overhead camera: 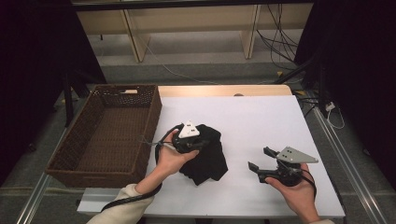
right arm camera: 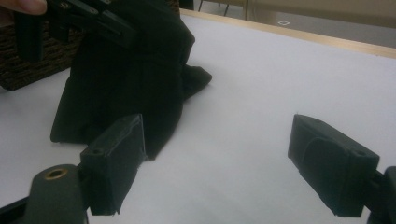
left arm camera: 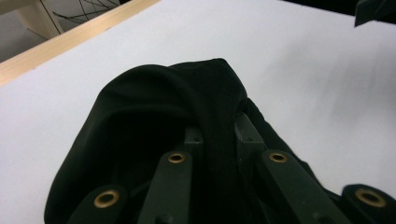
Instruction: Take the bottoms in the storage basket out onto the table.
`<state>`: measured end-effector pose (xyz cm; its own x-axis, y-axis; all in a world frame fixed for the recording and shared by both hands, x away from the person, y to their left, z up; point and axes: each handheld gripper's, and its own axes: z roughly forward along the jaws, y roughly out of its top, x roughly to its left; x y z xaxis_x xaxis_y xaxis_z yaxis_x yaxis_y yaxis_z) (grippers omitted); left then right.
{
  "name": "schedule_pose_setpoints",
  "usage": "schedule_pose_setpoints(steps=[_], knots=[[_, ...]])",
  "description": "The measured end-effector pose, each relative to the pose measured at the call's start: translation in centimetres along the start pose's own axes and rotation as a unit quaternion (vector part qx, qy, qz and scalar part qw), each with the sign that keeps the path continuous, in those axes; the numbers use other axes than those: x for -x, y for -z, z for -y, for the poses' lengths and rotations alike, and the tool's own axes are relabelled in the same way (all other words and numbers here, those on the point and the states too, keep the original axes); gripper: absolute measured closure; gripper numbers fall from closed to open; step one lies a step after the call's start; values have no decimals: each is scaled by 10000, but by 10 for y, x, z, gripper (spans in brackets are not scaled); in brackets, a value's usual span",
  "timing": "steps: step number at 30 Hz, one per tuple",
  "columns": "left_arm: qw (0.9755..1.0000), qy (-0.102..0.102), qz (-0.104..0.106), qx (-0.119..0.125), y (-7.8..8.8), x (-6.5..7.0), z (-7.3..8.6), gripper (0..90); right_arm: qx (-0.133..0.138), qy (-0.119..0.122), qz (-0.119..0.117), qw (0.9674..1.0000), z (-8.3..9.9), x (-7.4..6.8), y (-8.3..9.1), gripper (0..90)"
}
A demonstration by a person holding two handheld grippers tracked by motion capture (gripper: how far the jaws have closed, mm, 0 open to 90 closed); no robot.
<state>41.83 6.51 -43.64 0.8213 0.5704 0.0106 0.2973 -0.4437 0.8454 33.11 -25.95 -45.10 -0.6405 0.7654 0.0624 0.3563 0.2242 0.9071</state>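
On the black cloth [overhead camera: 210, 156], no legible writing.

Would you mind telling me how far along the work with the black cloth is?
Done: the left gripper has pinched a fold of the cloth. In hand: part lifted, part on the table. Left: the basket holds nothing; the right gripper waits open.
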Motion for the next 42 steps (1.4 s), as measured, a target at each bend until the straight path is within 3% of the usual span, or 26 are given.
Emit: schedule_pose_setpoints(steps=[35,39,42], knots=[[9976,-108,-187,-654,-24,-5,25,762,-54,18,-7,10000,0,0,0,195],[9970,-122,-196,-739,-24,-5,25,734,-58,17,-17,10000,1,0,-1,191],[9968,-79,-204,-773,-23,-4,24,648,-69,10,-25,10000,1,0,-1,186]])
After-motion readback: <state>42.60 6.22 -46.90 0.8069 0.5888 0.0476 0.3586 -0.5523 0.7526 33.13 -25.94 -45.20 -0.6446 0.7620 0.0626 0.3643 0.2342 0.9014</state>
